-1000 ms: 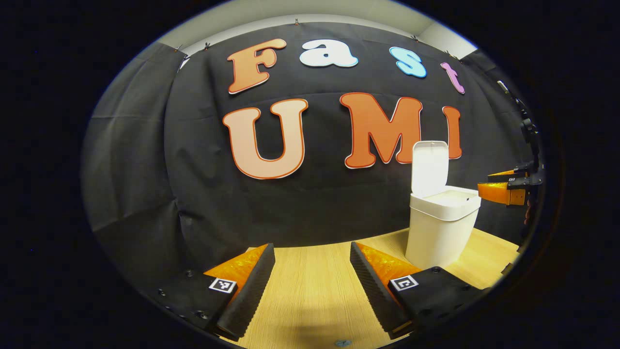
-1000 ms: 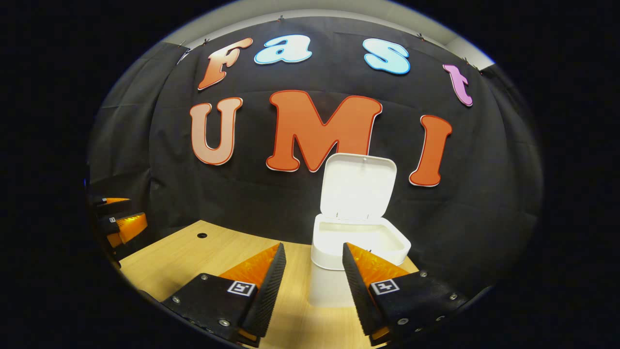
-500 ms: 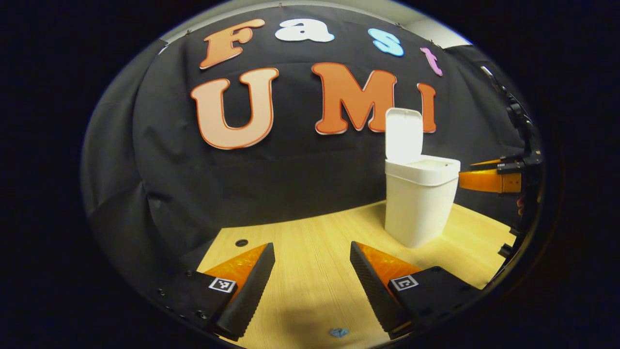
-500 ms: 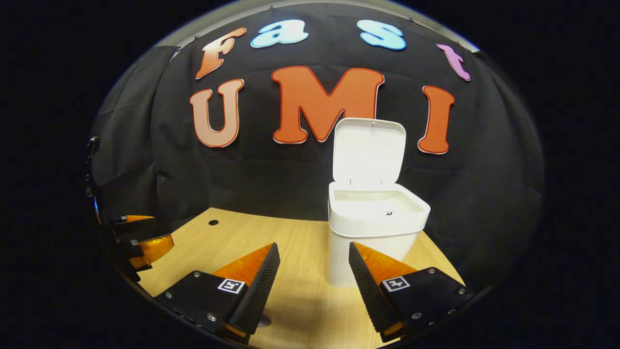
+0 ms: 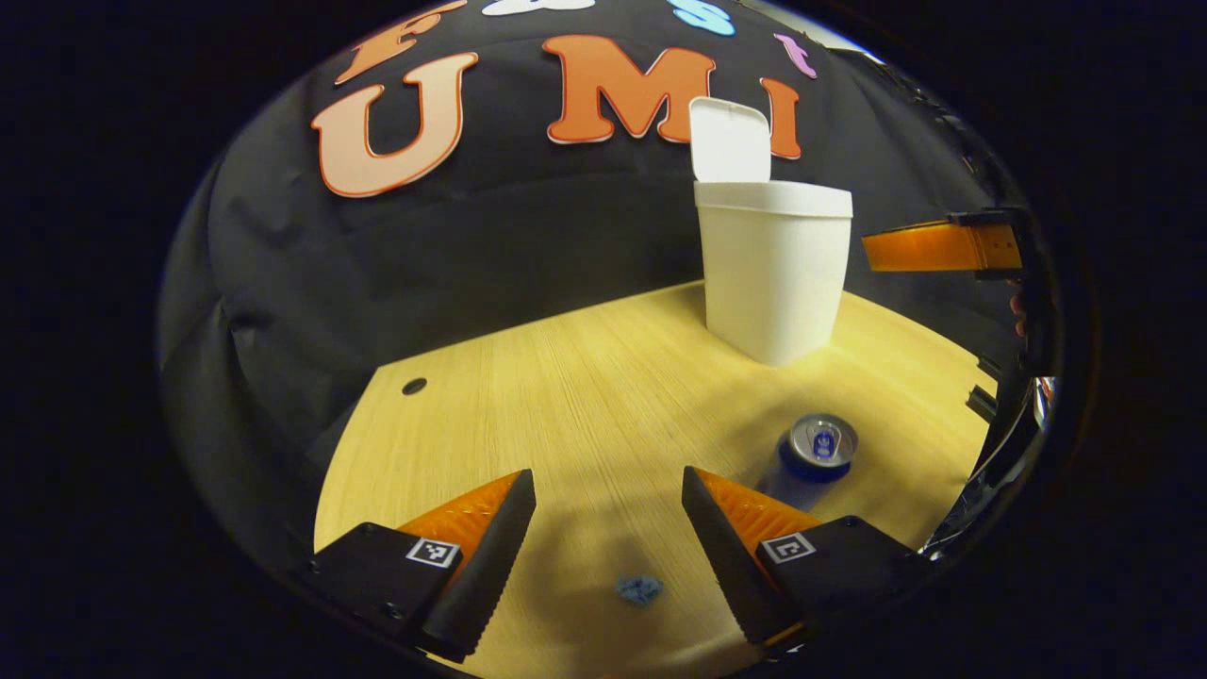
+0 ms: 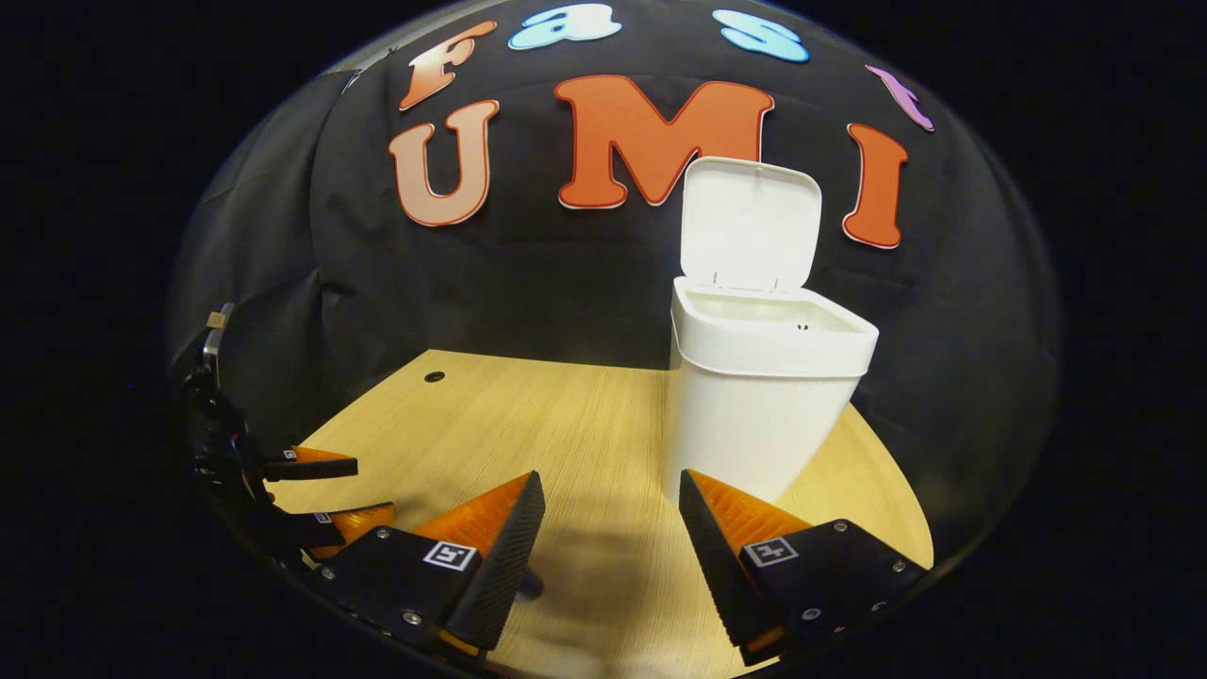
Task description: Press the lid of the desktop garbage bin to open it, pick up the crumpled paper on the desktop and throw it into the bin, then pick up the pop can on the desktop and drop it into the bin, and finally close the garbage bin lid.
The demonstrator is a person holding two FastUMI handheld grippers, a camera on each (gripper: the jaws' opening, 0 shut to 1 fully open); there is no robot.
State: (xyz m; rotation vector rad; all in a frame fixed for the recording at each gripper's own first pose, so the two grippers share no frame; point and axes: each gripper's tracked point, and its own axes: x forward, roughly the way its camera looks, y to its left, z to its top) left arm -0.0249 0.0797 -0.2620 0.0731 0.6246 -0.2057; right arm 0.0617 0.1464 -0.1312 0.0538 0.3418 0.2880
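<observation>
Left gripper [image 5: 608,490]: lower centre of left gripper view, jaws spread wide, nothing between. Right gripper [image 6: 611,490]: lower centre of right gripper view, likewise agape, empty.

Below and ahead of the jaws of your left gripper [image 5: 606,474] spreads a pale wooden desktop [image 5: 585,377], its grain running away from you. A small round hole [image 5: 413,386] sits in it ahead and left of those jaws, and likewise ahead and left of your right gripper [image 6: 612,476]. Well beyond both jaws hangs creased black cloth [image 5: 453,255].
</observation>
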